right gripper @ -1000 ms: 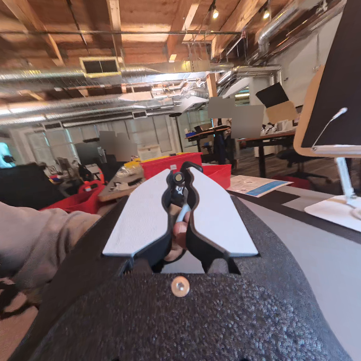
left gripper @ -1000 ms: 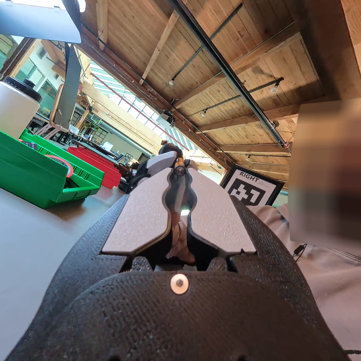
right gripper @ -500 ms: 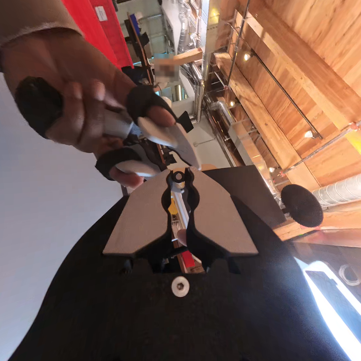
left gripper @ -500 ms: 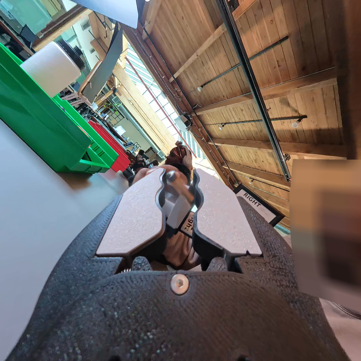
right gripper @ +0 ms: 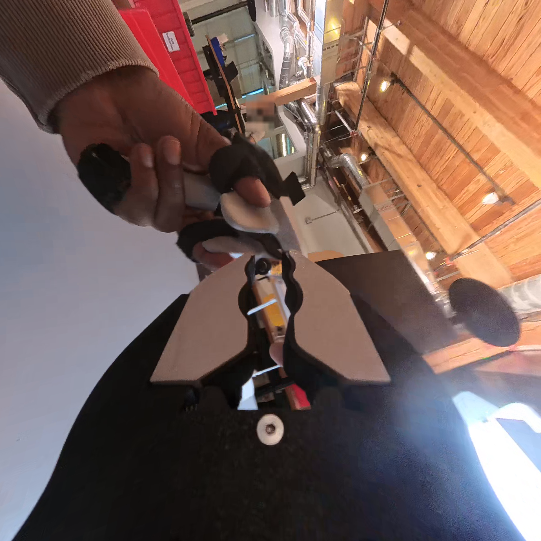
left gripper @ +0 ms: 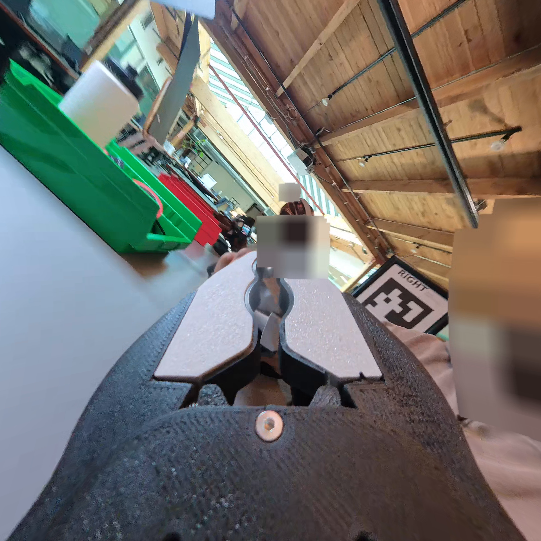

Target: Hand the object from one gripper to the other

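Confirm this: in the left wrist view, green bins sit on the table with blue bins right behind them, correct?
Not quite. The bins behind the green bins are red bins, not blue, as the left wrist view shows. The green ones do sit on the table.

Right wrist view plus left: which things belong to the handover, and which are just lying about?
Handover:
- right claw
- left claw, held in a hand
- small dark object at the right claw's tips, mostly hidden, grip unclear

Lying about:
- green bins
- red bin
- white container
- framed marker board
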`<state>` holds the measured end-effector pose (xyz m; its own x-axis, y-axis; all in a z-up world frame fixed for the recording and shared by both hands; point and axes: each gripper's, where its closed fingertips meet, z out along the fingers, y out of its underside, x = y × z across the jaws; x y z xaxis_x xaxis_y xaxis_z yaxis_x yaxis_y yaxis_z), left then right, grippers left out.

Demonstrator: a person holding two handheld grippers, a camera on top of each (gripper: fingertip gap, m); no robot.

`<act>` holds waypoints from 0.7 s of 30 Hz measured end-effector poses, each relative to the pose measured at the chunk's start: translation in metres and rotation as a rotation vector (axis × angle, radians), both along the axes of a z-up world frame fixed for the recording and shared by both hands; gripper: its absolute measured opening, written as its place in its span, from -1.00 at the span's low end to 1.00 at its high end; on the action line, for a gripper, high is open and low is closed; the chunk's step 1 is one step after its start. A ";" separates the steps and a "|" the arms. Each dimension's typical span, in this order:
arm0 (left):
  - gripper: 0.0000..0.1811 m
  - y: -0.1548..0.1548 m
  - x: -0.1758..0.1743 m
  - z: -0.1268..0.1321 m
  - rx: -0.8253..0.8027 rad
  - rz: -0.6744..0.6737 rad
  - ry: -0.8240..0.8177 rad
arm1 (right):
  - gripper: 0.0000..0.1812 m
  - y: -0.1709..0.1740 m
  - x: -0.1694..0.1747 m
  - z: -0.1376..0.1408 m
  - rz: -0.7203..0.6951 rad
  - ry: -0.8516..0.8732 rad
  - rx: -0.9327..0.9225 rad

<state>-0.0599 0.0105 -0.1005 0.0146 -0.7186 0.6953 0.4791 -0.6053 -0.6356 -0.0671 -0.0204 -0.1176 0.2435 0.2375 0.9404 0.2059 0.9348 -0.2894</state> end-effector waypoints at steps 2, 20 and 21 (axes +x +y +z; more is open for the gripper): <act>-0.93 0.002 -0.012 0.012 0.098 0.097 0.042 | -0.71 0.000 -0.002 -0.001 0.046 -0.001 -0.177; -0.94 -0.029 0.012 0.009 0.780 0.292 0.636 | -0.88 0.007 -0.005 -0.008 0.243 -0.090 -0.990; -1.00 -0.030 0.011 0.010 0.747 0.269 0.605 | -0.88 0.012 -0.003 -0.006 0.196 -0.082 -0.895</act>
